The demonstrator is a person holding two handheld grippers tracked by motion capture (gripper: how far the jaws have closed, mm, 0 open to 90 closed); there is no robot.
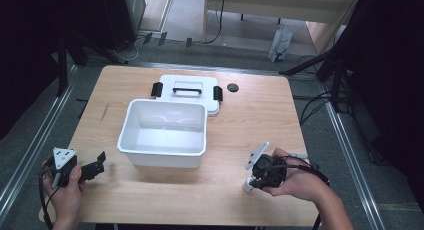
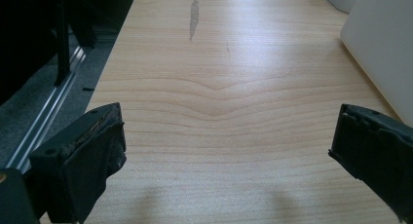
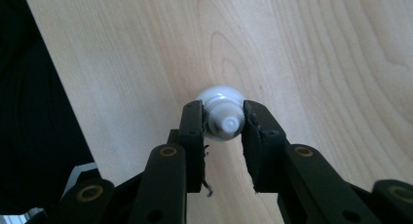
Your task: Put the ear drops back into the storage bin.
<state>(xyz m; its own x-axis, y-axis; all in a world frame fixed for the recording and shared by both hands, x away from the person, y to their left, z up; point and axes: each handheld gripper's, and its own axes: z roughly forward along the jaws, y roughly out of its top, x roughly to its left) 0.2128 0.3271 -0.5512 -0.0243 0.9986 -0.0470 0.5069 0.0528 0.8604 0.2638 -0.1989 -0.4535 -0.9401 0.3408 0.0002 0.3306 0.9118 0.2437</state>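
Note:
A small white bulb (image 3: pixel 220 98) with a ribbed neck stands on the wooden table (image 1: pixel 240 125), near its front right. My right gripper (image 3: pixel 221 118) is shut on that neck, pointing down at the table; in the high view the right gripper (image 1: pixel 250 181) covers most of the bulb (image 1: pixel 246 186). At the table's front left corner my left gripper (image 1: pixel 101 161) is held low and open. In its own view the left gripper (image 2: pixel 229 124) has only bare wood between its jaws.
An open white bin (image 1: pixel 131 140) sits in the middle of the table, its side wall (image 2: pixel 384 48) to the right of my left gripper. Behind it lies the white lid (image 1: pixel 210 82) with a black handle and clips. A small black disc (image 1: pixel 232 87) rests beyond.

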